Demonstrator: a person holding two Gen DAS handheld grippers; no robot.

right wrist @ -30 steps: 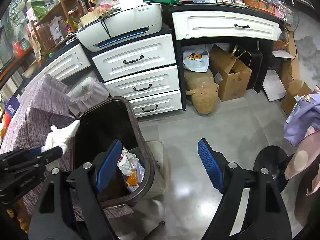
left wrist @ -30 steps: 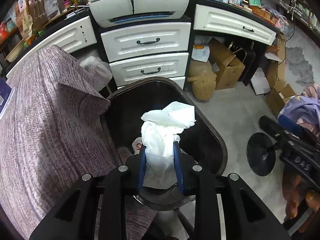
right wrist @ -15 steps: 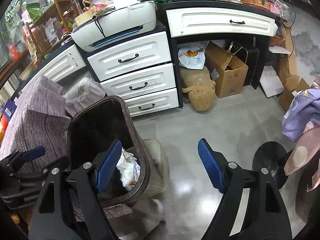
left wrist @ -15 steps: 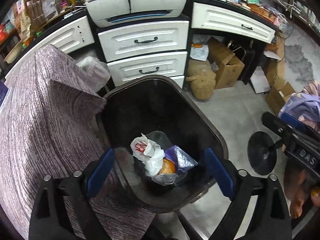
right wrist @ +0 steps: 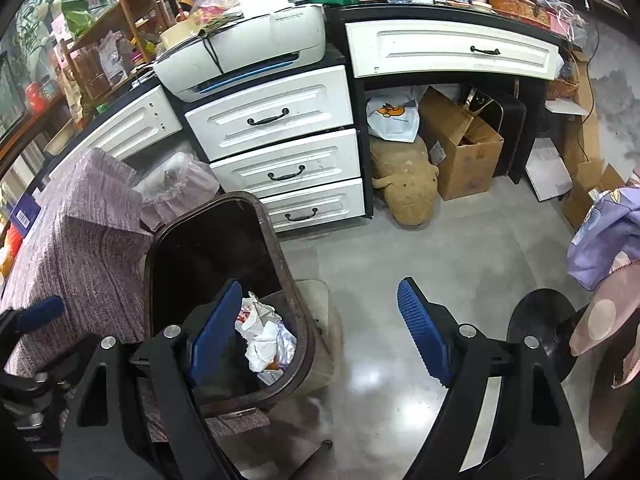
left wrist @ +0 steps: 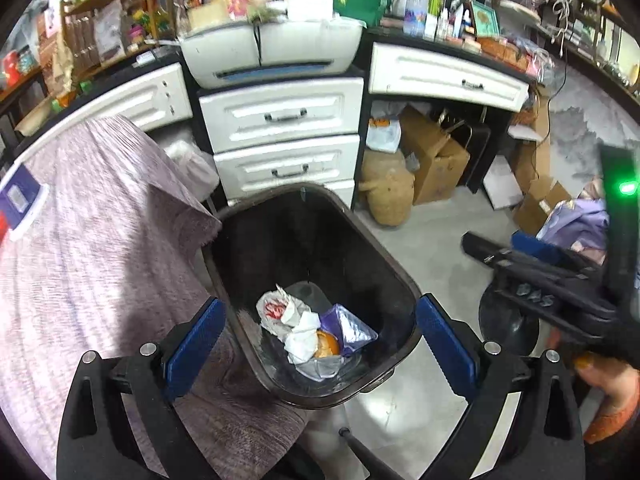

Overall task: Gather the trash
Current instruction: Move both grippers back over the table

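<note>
A dark brown trash bin (left wrist: 288, 240) stands on the floor beside a cloth-covered table. Wrappers, a purple packet and crumpled white tissue (left wrist: 302, 344) lie at its bottom. My left gripper (left wrist: 320, 306) hangs above the bin's mouth, open wide, with nothing between its blue pads. My right gripper (right wrist: 320, 286) is open too and holds nothing. One of its fingers is over the near rim of the bin (right wrist: 208, 248) and the other over bare floor. The trash pile (right wrist: 264, 340) shows in this view as well. The right gripper's body (left wrist: 532, 256) shows at the right of the left wrist view.
The table's purple-grey cloth (left wrist: 100, 240) hangs left of the bin. White drawers (right wrist: 280, 168) under a printer (right wrist: 248, 56) stand behind it. Cardboard boxes (right wrist: 460, 148) and a plush toy (right wrist: 404, 188) sit under the desk. A black round stand base (right wrist: 540, 320) is at the right.
My left gripper opened and let go of the white tissue wad, which dropped into the bin. It then lifted and drew back a little. The right gripper stayed put.
</note>
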